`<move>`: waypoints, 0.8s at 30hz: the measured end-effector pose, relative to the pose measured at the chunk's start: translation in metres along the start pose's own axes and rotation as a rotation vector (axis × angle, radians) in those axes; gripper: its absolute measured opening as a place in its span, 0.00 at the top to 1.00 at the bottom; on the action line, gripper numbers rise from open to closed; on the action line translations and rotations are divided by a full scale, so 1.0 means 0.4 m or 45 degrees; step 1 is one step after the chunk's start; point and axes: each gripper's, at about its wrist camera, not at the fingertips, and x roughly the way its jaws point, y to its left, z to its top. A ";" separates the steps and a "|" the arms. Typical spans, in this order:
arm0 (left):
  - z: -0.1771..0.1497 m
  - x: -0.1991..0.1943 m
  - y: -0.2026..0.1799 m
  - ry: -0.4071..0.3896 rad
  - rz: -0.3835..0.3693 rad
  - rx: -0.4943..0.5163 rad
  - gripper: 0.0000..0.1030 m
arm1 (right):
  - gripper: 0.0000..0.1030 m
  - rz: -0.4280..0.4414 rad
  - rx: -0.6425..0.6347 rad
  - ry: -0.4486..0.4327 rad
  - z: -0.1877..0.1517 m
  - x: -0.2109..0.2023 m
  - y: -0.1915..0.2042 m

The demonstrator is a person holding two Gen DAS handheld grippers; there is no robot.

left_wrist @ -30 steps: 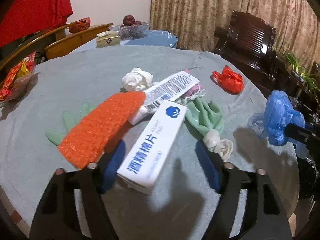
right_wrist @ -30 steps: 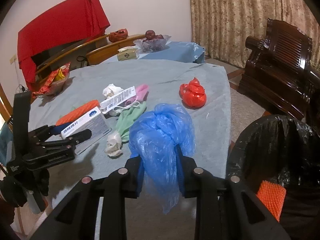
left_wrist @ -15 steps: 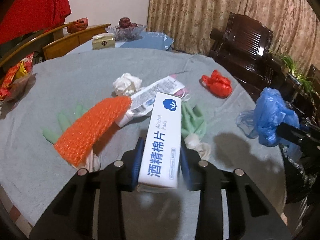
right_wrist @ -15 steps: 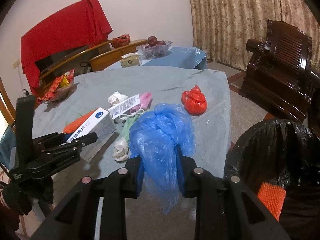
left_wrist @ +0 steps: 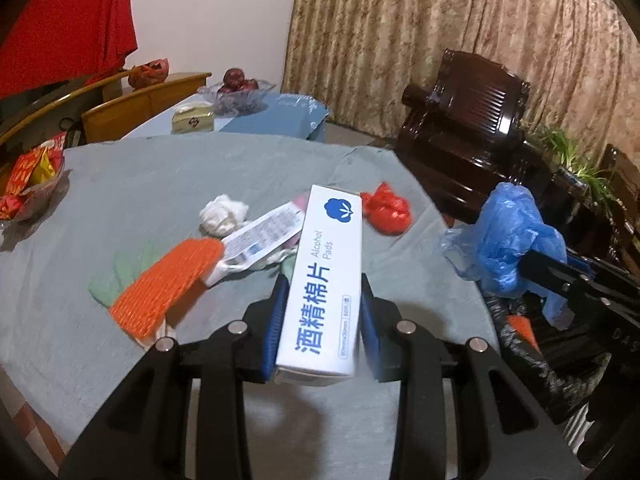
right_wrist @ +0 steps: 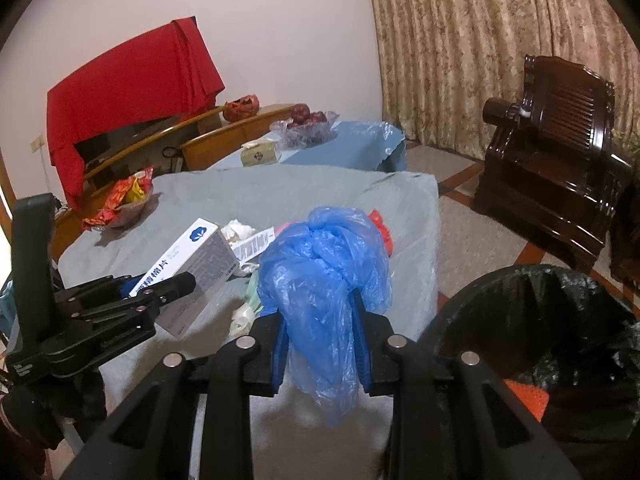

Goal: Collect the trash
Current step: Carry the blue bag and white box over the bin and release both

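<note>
My left gripper [left_wrist: 322, 328] is shut on a white alcohol-pads box [left_wrist: 326, 280], lifted clear of the grey-clothed table [left_wrist: 120, 184]. The same box [right_wrist: 188, 256] and left gripper [right_wrist: 160, 284] show at the left of the right wrist view. A crumpled blue plastic bag [right_wrist: 324, 268] sits pinched in my right gripper [right_wrist: 322, 340], which is shut on it near the table's right edge; the bag [left_wrist: 508, 236] also shows in the left wrist view. A bin lined with a black bag [right_wrist: 532, 320] stands open at the lower right, an orange piece [right_wrist: 524, 396] inside.
On the table lie an orange mesh pad [left_wrist: 168, 284], a green glove [left_wrist: 116, 276], a white paper wad [left_wrist: 222, 214], a barcode-labelled packet [left_wrist: 264, 236] and a red bag [left_wrist: 386, 208]. A snack bowl [left_wrist: 28, 184] sits far left. A dark wooden armchair [right_wrist: 556, 136] stands to the right.
The left gripper closed on the white box and lifted it off the table. The right gripper rose a little with the blue bag still in it.
</note>
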 end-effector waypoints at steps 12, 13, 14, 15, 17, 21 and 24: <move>0.039 -0.025 -0.114 -0.038 -0.066 0.042 0.69 | 0.73 -0.059 0.031 -0.064 0.017 -0.090 -0.070; 0.041 -0.026 -0.120 -0.039 -0.071 0.047 0.69 | 0.73 -0.067 0.039 -0.065 0.015 -0.097 -0.079; 0.044 -0.026 -0.136 -0.041 -0.078 0.053 0.69 | 0.73 -0.076 0.044 -0.066 0.015 -0.102 -0.087; 0.044 -0.026 -0.143 -0.042 -0.084 0.057 0.69 | 0.73 -0.088 0.047 -0.068 0.015 -0.109 -0.095; 0.047 -0.023 -0.165 -0.044 -0.104 0.064 0.69 | 0.73 -0.117 0.051 -0.071 0.011 -0.125 -0.114; 0.053 -0.019 -0.222 -0.046 -0.149 0.097 0.69 | 0.73 -0.175 0.065 -0.077 0.005 -0.159 -0.158; 0.056 -0.017 -0.269 -0.048 -0.183 0.129 0.69 | 0.73 -0.218 0.088 -0.090 0.001 -0.188 -0.196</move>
